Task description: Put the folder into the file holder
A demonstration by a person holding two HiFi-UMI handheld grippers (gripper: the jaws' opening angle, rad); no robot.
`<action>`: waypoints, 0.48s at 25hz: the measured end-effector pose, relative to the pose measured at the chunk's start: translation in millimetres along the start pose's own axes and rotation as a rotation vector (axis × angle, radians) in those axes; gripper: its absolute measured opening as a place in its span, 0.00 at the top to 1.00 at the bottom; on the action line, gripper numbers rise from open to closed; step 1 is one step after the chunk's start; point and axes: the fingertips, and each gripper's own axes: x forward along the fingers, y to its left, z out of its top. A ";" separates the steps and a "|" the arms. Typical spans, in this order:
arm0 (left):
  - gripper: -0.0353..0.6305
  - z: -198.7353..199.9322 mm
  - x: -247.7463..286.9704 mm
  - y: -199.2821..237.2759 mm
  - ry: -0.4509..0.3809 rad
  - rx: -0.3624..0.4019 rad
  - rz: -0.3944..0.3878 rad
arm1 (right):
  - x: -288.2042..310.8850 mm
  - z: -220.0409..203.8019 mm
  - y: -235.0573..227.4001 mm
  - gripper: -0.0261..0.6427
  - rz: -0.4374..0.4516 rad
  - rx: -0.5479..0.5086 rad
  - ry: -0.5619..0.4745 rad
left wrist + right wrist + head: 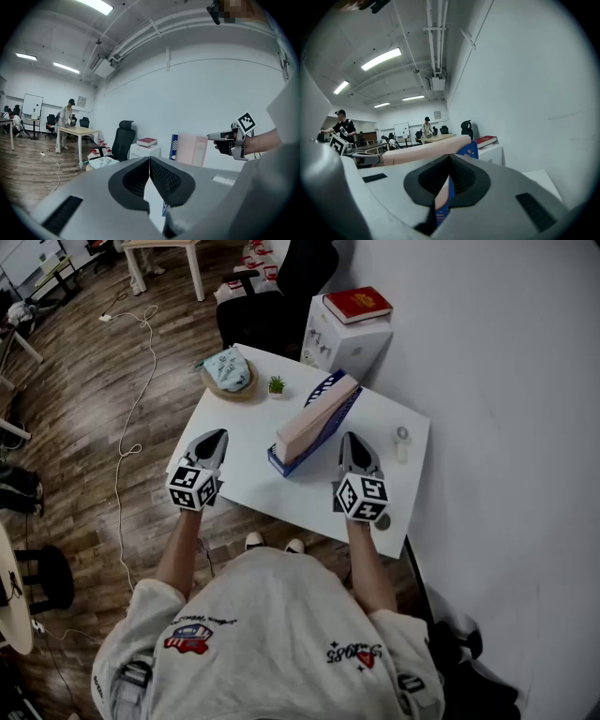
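A pink folder [309,418] stands inside the blue file holder [330,426] in the middle of the white table [253,427]. My left gripper [217,434] hovers over the table's left part, well left of the holder, its jaws together and empty. My right gripper [350,437] sits just right of the holder's near end, also shut with nothing held. In the left gripper view, the left gripper [149,161] points towards the folder [192,149] and the holder's blue end [174,146]. The right gripper view shows the right gripper [449,159], with the folder [426,151] just beyond it.
A round plate with a teal cloth [228,371] and a small potted plant [277,385] sit at the table's far left corner. A small white object [402,442] lies near the right edge. A white box with a red book [357,304] and a black chair [281,287] stand behind.
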 end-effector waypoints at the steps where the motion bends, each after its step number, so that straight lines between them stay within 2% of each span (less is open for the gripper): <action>1: 0.94 -0.4 0.8 -0.4 0.001 -0.001 -0.001 | -0.9 1.1 -0.5 0.97 0.000 -0.005 -0.002; 12: 0.94 -2.0 12.1 -10.4 -0.002 -0.014 -0.018 | -8.4 2.7 -16.3 0.97 -0.027 -0.034 0.016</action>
